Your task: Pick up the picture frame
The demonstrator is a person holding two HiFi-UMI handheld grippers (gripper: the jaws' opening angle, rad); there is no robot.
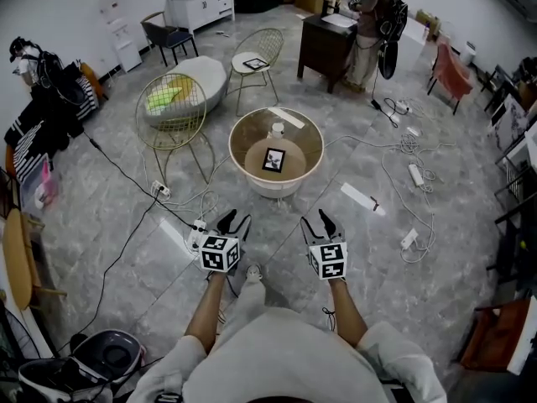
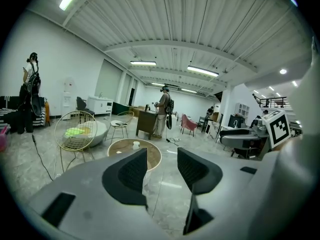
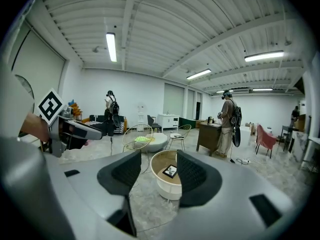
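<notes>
Floor (image 1: 436, 292) of grey marbled tile fills most of the head view, with cables trailing across it. A person (image 1: 373, 11) stands at a dark desk at the far side.

Straight ahead of the wearer stands a round low table (image 1: 232, 151) with a pale wall and a wooden top sunk inside its rim. A wire chair (image 1: 172, 112) is just to its left.

The left gripper (image 1: 235, 218) and the right gripper (image 1: 318, 222) are held low, side by side and level with each other, well short of the table. Each has its jaws spread wide with nothing between them, as each gripper's own view shows.

The picture frame (image 1: 273, 159) lies flat on the wooden top, near the middle. It is ahead of both grippers and about midway between them, so neither looks clearly nearer. The right gripper view has the frame (image 3: 170, 171) showing in the gap between its jaws, while the left gripper view has the table off to the left of its gap and the frame out of sight. By that, the right gripper seems the better lined up for the reach.

The frame's long side appears to run away from the wearer with a slight tilt, though it is too small to be sure. A white cup (image 1: 277, 129) stands just beyond it.
</notes>
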